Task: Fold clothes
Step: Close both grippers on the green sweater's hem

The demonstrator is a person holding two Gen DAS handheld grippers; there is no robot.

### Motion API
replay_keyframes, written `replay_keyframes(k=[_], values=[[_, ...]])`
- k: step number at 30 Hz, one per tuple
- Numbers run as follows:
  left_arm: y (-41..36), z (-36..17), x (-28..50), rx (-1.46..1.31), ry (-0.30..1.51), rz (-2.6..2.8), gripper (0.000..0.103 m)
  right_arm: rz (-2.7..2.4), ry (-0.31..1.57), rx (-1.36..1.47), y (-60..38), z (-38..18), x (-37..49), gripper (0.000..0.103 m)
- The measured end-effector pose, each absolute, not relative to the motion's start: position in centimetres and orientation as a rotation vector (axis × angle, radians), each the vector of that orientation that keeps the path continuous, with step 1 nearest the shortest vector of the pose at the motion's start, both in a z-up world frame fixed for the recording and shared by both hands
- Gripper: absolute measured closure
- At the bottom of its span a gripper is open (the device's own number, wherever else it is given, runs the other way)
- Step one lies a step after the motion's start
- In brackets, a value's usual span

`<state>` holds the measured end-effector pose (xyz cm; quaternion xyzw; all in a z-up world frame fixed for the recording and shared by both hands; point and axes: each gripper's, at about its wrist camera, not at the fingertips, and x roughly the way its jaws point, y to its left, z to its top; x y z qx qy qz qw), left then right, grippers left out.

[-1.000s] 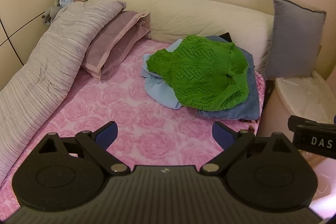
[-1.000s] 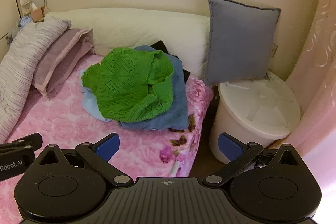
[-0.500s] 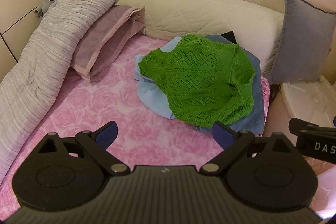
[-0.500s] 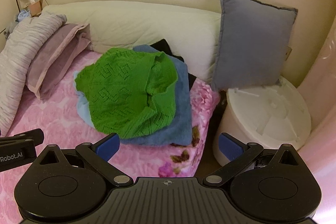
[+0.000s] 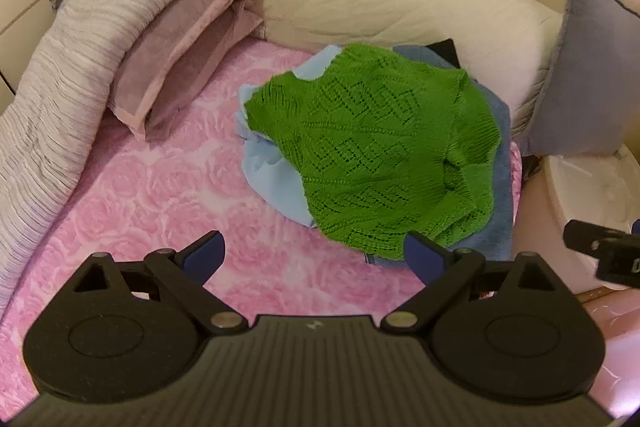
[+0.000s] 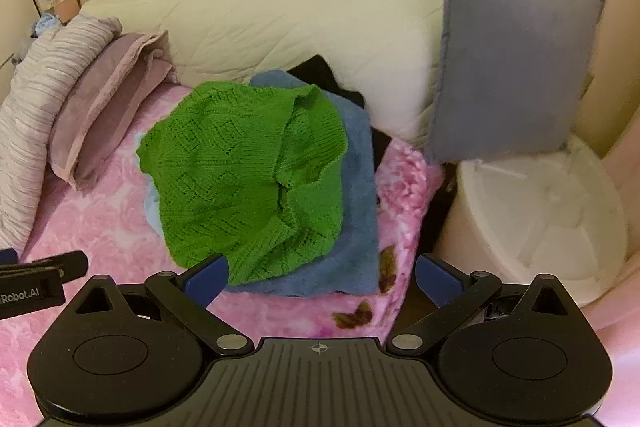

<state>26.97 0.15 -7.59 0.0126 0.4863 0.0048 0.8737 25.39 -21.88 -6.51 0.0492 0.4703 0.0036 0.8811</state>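
A green knit sweater point(image 5: 376, 151) lies crumpled on top of a pile of clothes on the pink rose bedspread point(image 5: 160, 195). Under it are a light blue garment point(image 5: 272, 179), a darker blue one point(image 5: 500, 223) and something black point(image 6: 332, 79). The sweater also shows in the right wrist view point(image 6: 244, 175). My left gripper point(image 5: 314, 255) is open and empty, just short of the pile's near edge. My right gripper point(image 6: 322, 275) is open and empty over the pile's near right corner, its left fingertip point(image 6: 208, 275) in front of the sweater's hem.
A striped grey duvet point(image 5: 60, 99) and mauve pillows point(image 5: 184, 55) lie along the left. A cream bolster point(image 5: 380, 7) runs along the wall. A grey cushion point(image 6: 512, 67) leans at the right above a white lidded bin point(image 6: 544, 219) beside the bed.
Both grippers have moved forward towards the pile of clothes, which now looks larger and closer. Both stay open and empty.
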Motion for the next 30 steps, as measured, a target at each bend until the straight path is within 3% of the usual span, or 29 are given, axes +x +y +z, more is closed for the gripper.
replay_keyframes(k=[4,6,7,14,30], values=[[0.4,-9.9,29.0,0.001,1.055,0.004,0.023,0.025,1.005,0.127,-22.6,-7.8,27.6,0.005],[0.3,-11.1,30.0,-0.006,1.064,-0.012,0.032,0.020,1.014,0.117,-22.6,-8.6,28.7,0.018],[0.3,-11.7,30.6,-0.011,1.068,-0.022,0.033,0.016,1.015,0.114,-22.7,-9.1,29.3,0.020],[-0.5,-16.0,35.4,0.015,1.070,0.020,0.031,0.059,0.999,0.094,-22.8,-12.8,34.0,0.021],[3.0,-25.0,45.1,-0.201,1.105,-0.094,0.026,0.227,1.035,0.199,-20.9,-20.2,44.5,0.026]])
